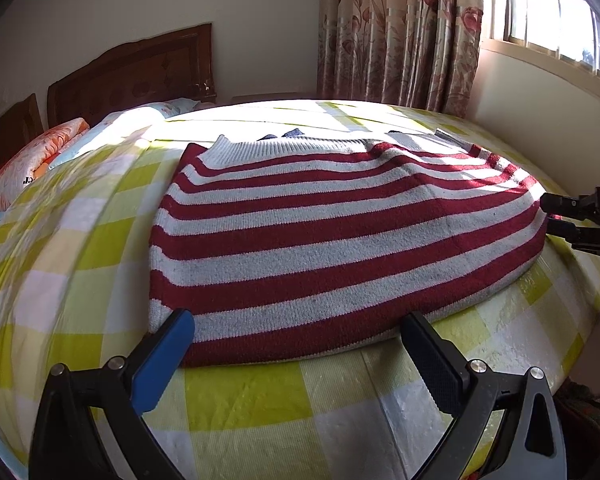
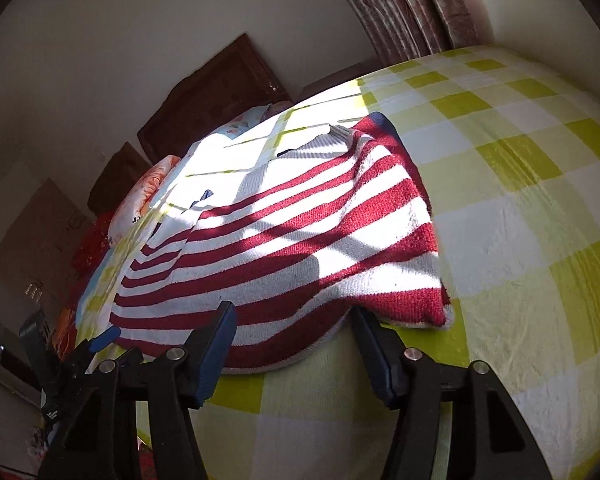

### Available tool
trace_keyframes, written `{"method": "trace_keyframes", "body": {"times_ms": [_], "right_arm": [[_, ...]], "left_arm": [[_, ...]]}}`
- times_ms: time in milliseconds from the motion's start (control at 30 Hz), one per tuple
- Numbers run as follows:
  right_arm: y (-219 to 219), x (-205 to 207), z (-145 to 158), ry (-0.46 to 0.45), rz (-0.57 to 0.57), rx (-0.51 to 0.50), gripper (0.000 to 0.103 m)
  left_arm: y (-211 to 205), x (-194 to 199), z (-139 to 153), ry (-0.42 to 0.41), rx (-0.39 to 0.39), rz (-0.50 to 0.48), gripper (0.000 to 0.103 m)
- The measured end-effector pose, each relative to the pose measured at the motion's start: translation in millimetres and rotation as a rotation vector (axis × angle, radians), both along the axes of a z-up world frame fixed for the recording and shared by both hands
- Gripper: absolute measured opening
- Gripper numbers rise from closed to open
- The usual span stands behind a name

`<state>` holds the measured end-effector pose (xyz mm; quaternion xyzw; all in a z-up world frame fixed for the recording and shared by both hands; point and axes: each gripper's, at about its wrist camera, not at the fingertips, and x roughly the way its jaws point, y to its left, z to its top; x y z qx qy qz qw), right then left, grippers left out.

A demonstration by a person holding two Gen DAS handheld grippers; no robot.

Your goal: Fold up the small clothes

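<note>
- The sweater [image 1: 340, 232], red and white striped, lies flat on the bed [image 1: 260, 400], on the green-and-white checked cover, its near edge just short of the bed's front edge.
- It already looks folded at least once: the sides are tucked in so no sleeve hangs out, and the outline is a neat block with the ribbed collar [image 1: 284, 148] at the far end.
- The left claw [image 1: 296, 336] stands wide, its fingers straddling the near hem; the blue pad touches or nearly touches the knit, but nothing is gripped.
- The right claw [image 2: 292, 332] is about half open at the sweater's near right corner; in the right wrist view the cloth lies between its fingers, but the pads do not press on it.
- Neither claw holds the garment, so this reads as a pause between folds.
- What probably remains: take the near hem with both claws and carry it toward the collar for a final halving, then smooth it.
- A bit of dark blue cloth [image 1: 292, 133] peeks out beyond the collar; what it is cannot be told.
</note>
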<state>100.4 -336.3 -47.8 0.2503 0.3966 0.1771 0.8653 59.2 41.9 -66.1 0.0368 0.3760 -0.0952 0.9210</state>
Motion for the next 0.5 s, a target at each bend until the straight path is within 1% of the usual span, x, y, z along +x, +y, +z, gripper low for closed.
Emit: {"method": "trace_keyframes", "body": {"times_ms": [33,67,100,167,300,333,400,467,500], "right_arm": [[-10.8,6.4,-4.5,0.028,-0.054,0.076,0.050],[-20.1,10.0,-8.9,0.055,-0.107,0.147,0.044],[-26.7,9.7,-11.4,0.070,-0.160,0.185,0.039],[-37.6,1.3,-11.2,0.079,-0.239,0.198,0.039],[-62.7,-26.1,-8.5,0.051,-0.408,0.162,0.040],[-68.8,-24.7,-9.7,0.053,-0.413,0.179,0.041],[-67.3,-13.0,-9.5,0.069,-0.350,0.179,0.042],[-51.7,-1.5,-6.7,0.057,-0.253,0.125,0.043],[-43.6,2.0,-4.8,0.043,-0.226,0.096,0.046]], "left_arm": [[-2.6,-0.4,-0.8,0.000,0.016,-0.002,0.103],[-4.8,-1.3,-1.2,-0.003,0.025,-0.002,0.103],[-4.5,-1.2,-1.1,-0.002,0.021,-0.001,0.103],[-4.3,-1.3,-1.0,-0.002,0.020,-0.003,0.103],[-4.3,-1.2,-0.9,-0.004,0.020,-0.001,0.103],[-4.3,-1.3,-1.3,-0.005,0.020,0.001,0.103],[-4.0,-1.0,-1.6,-0.007,0.019,0.003,0.103],[-4.5,-0.8,-1.6,-0.006,0.019,0.004,0.103],[-4.7,-1.0,-1.6,-0.006,0.019,0.004,0.103]]}}
